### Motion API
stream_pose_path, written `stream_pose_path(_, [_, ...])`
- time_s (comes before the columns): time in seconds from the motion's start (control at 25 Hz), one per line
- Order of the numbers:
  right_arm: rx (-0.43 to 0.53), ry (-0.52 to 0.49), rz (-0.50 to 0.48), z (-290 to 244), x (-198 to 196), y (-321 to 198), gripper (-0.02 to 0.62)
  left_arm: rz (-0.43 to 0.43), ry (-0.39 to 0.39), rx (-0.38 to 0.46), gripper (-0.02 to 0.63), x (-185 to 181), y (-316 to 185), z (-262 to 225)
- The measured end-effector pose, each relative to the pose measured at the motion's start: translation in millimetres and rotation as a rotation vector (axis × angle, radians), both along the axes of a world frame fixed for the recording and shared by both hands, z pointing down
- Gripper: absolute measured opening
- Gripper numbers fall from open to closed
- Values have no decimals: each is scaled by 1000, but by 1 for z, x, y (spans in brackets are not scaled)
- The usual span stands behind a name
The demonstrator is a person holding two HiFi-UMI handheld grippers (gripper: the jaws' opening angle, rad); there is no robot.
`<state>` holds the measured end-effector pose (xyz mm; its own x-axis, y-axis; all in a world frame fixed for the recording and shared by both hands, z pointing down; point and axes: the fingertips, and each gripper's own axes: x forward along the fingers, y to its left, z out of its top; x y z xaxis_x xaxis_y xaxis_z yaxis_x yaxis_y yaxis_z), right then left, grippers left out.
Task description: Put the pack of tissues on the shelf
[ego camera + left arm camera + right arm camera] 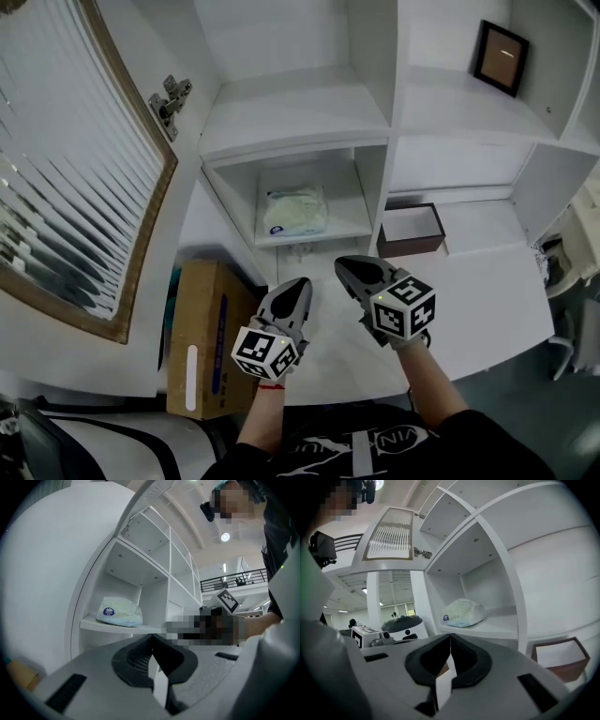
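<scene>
1. Left gripper (pixel 299 283): held low over the white counter (pixel 487 291). Jaws are fully together, with nothing between them.
2. Right gripper (pixel 346 263): just beside the left one and a little further forward. Its jaws are likewise pressed together and empty.
3. A cardboard box (pixel 202 328) stands below and to the left of the left gripper. A small brown tray (pixel 410 230) sits open on the counter, right of the compartment.
4. The pack of tissues (pixel 295 211) lies flat on the shelf (pixel 342 223) of the open compartment ahead, apart from both grippers. In the left gripper view it sits close to the board's front edge.
5. Judgement: placement looks complete; no grip is needed now.
6. Risk A: either gripper pushed forward into the compartment could knock the pack, and it could slide off the front edge because it lies so close to it.
7. Risk B: the slatted door (pixel 75 159) hangs open at far left. A wide leftward swing of the left arm could strike it.
</scene>
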<state>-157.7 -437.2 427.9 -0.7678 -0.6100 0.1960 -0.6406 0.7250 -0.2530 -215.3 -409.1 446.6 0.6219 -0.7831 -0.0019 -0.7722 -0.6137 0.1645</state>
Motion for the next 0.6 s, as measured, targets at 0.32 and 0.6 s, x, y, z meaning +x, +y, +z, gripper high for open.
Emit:
stream_pose_path(0.32, [1, 10, -74, 8, 3, 30, 5, -39, 0, 11, 5, 12, 15, -1])
stream_pose_path(0.6, [13, 26, -118, 9, 8, 55, 5, -69, 4, 25, 5, 20, 31, -4])
